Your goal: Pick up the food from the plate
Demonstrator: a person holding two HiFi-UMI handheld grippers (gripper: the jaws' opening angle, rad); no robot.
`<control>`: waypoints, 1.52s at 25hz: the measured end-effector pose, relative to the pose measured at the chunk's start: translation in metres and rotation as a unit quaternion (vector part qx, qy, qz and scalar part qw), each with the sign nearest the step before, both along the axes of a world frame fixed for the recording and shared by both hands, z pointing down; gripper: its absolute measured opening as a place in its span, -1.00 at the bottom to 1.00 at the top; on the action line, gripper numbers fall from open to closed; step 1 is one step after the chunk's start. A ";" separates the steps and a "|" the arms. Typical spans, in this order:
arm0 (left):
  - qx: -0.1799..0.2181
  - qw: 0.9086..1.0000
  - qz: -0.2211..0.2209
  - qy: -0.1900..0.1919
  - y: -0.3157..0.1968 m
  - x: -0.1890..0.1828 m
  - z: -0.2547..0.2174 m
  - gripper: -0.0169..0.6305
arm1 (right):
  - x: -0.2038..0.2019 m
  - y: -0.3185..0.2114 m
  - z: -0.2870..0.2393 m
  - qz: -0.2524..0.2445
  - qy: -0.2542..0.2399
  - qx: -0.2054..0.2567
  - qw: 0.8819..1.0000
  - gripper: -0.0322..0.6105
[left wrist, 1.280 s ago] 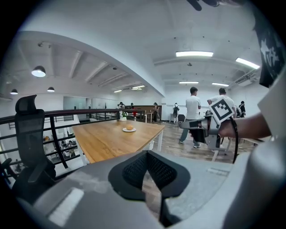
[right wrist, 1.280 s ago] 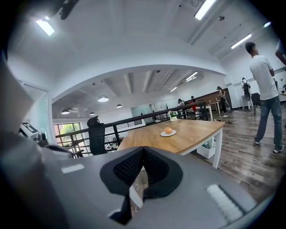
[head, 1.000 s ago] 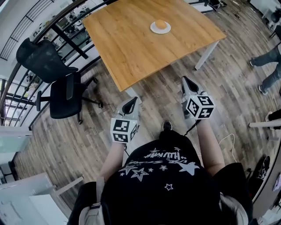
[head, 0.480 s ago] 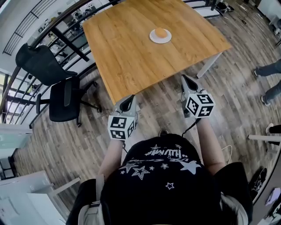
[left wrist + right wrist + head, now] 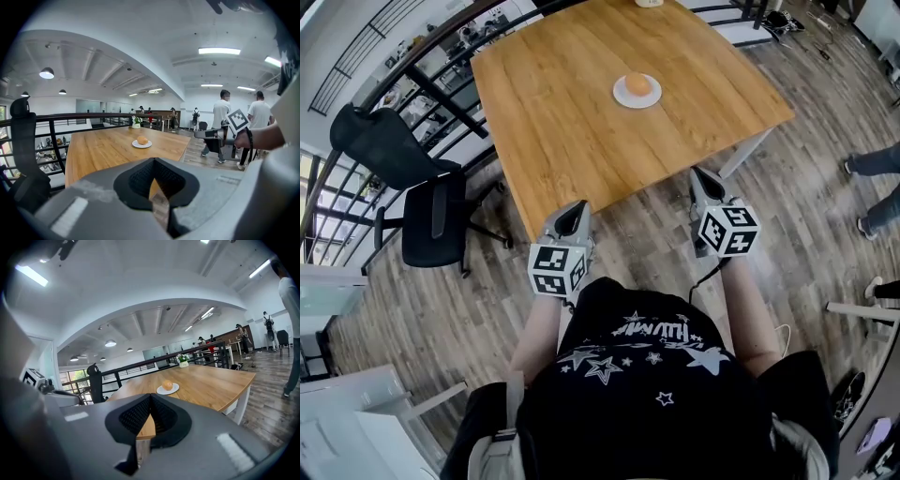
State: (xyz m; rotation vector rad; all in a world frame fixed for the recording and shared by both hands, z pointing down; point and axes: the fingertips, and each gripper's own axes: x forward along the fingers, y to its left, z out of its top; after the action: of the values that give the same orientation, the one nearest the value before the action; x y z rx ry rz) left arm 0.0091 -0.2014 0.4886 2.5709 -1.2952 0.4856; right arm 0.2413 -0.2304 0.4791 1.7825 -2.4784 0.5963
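A round orange piece of food (image 5: 638, 84) lies on a small white plate (image 5: 624, 97) toward the far side of a wooden table (image 5: 562, 122). The left gripper view shows the food (image 5: 142, 139) on its plate (image 5: 141, 145) far ahead, and so does the right gripper view, with food (image 5: 167, 385) and plate (image 5: 173, 390). My left gripper (image 5: 573, 217) is at the table's near edge, jaws together and empty. My right gripper (image 5: 702, 178) hangs over the floor just short of that edge, also shut on nothing. Both point at the table, well short of the plate.
A black office chair (image 5: 422, 187) stands to the table's left by a black railing (image 5: 441, 80). A white table leg (image 5: 741, 150) is near my right gripper. Someone's legs (image 5: 872, 164) are at the right. A flower pot (image 5: 136, 123) sits at the table's far edge. People (image 5: 220, 124) stand beyond.
Both grippers have come forward to the table's near edge with the person. The table and plate now sit closer and lower in the head view. Jaws stayed shut.
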 end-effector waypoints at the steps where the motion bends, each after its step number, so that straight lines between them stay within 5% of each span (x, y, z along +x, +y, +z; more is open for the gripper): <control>1: 0.000 1.000 0.000 -0.001 -0.001 0.001 -0.001 -0.94 | 0.000 -0.002 0.003 -0.002 -0.001 -0.005 1.000 -0.89; 15: -0.016 1.000 -0.005 0.011 -0.072 0.011 0.011 -0.94 | 0.009 -0.069 0.020 -0.007 0.022 -0.032 0.999 -0.88; 38: -0.022 0.999 -0.013 0.034 -0.252 0.001 0.004 -0.94 | -0.017 -0.256 0.043 -0.043 0.055 -0.097 0.993 0.22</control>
State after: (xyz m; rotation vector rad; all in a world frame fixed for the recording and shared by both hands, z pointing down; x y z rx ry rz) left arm 0.0099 -0.4536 0.4924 2.5075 -1.2799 0.4150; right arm 0.2246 -0.4863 0.5224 1.5865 -2.3233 0.6863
